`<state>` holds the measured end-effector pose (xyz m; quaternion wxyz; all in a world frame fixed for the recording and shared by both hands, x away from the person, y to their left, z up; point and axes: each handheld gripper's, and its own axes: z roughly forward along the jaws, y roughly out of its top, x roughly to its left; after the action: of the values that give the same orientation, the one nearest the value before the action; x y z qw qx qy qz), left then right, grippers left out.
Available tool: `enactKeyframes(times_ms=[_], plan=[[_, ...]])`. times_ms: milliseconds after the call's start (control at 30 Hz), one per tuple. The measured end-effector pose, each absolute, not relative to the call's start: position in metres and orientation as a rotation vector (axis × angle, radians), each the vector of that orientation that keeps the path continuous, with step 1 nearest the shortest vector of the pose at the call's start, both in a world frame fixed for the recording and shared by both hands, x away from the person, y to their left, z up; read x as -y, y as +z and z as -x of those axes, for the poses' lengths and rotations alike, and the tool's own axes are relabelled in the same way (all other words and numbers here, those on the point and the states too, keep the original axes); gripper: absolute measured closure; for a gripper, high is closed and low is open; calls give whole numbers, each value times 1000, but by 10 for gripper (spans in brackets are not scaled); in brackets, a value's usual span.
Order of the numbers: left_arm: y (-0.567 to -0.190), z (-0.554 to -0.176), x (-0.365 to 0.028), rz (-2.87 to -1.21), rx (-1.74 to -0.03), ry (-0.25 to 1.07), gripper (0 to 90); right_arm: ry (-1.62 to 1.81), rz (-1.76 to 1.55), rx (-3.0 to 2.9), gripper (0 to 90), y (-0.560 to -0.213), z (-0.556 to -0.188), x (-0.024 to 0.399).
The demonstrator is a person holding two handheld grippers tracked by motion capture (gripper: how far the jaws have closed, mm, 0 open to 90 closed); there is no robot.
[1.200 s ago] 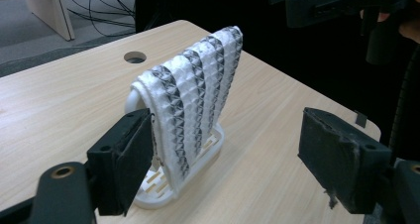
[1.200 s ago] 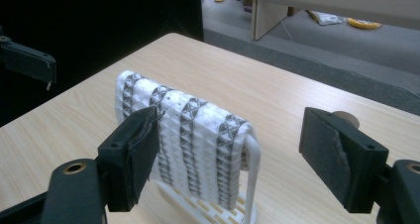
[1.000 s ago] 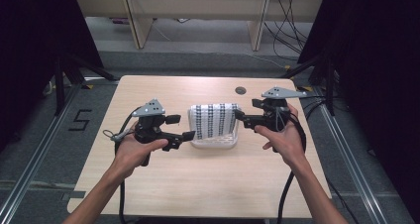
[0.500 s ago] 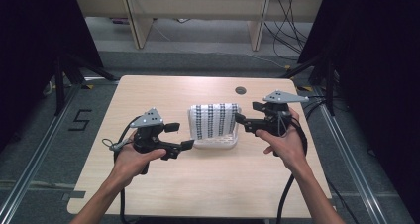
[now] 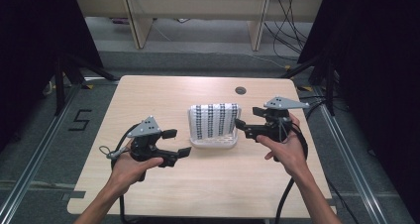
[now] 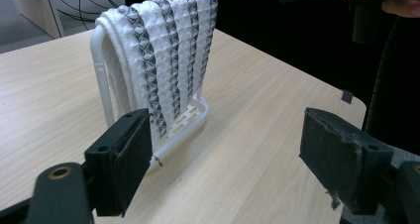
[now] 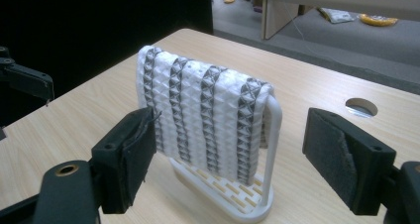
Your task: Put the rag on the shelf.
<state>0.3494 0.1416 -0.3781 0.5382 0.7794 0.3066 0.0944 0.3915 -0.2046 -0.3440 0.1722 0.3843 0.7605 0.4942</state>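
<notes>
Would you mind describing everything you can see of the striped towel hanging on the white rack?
The towel is white with dark grey lengthwise stripes and a raised, waffle-like weave, seemingly soft cloth. It is draped over the top bar of a white plastic-looking rack, hanging down both sides almost to the slotted base. The rack stands upright near the middle of the wooden table. Only the rack touches the towel; both open grippers, the left gripper and the right gripper, are beside it, apart.

Striped towel (image 5: 214,120) on white rack (image 5: 214,142), mid-table (image 5: 148,95); both tongs spread, flanking.
</notes>
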Motion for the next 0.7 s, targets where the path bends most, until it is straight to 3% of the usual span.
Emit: enactKeyframes(times_ms=[700], plan=[[-404, -337, -140, -1891, -720, 252, 196, 1430, -1083, -2195, 197, -362, -378, 203]])
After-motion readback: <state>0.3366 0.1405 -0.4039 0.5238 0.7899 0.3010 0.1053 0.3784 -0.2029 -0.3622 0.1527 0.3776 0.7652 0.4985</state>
